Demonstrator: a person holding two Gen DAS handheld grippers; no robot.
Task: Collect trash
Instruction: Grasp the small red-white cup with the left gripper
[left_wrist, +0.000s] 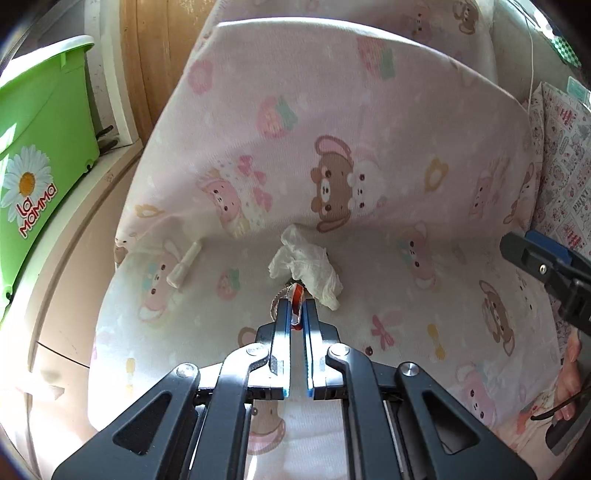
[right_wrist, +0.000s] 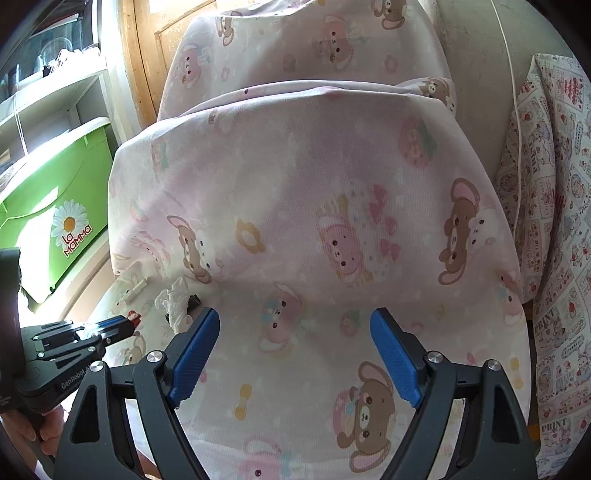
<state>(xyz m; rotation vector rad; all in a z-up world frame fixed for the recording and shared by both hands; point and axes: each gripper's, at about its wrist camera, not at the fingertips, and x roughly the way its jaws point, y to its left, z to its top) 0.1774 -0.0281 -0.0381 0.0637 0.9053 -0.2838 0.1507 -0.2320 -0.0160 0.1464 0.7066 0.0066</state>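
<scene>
My left gripper (left_wrist: 296, 308) is shut on a small red and white wrapper (left_wrist: 296, 295) just above the pink bear-print bed sheet (left_wrist: 369, 184). A crumpled white tissue (left_wrist: 306, 264) lies right behind the wrapper. A small white tube-shaped scrap (left_wrist: 183, 266) lies to the left on the sheet. My right gripper (right_wrist: 295, 325) is open and empty over the sheet, to the right of the left gripper (right_wrist: 129, 325). The tissue (right_wrist: 173, 299) and the white scrap (right_wrist: 135, 290) also show in the right wrist view.
A green bin (left_wrist: 40, 147) with a daisy label stands left of the bed, also seen in the right wrist view (right_wrist: 62, 206). A pink pillow (right_wrist: 306, 48) rests at the bed head. A patterned cushion (left_wrist: 565, 155) lies at the right. A wooden door (left_wrist: 155, 55) is behind.
</scene>
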